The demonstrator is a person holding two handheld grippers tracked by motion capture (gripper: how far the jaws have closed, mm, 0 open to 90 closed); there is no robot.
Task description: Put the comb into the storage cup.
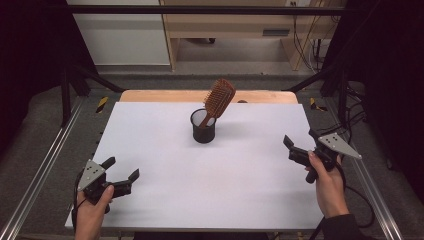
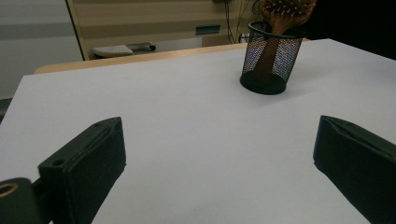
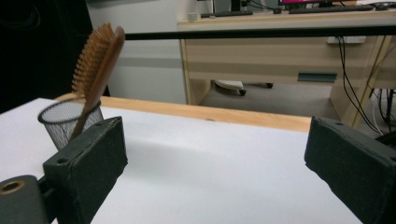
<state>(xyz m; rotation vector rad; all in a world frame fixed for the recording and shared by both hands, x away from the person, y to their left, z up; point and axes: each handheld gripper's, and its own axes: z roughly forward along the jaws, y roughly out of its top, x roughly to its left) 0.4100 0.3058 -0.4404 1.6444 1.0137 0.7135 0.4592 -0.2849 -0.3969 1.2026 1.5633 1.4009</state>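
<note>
A brown wooden hairbrush (image 1: 218,100) stands handle-down in a black mesh cup (image 1: 203,127) at the middle back of the white table, its head leaning right. The cup (image 2: 268,60) and brush (image 2: 285,11) sit far ahead in the left gripper view; the brush (image 3: 95,65) and cup (image 3: 65,122) appear at left in the right gripper view. My left gripper (image 1: 121,169) is open near the front left corner, nothing between its jaws. My right gripper (image 1: 300,141) is open at the right edge, also holding nothing. Both are well away from the cup.
The white tabletop (image 1: 210,175) lies on a wooden board whose far edge (image 1: 165,95) shows. Metal frame rails (image 1: 45,160) run along both sides. A desk (image 1: 240,30) and cables (image 1: 310,50) stand beyond the table.
</note>
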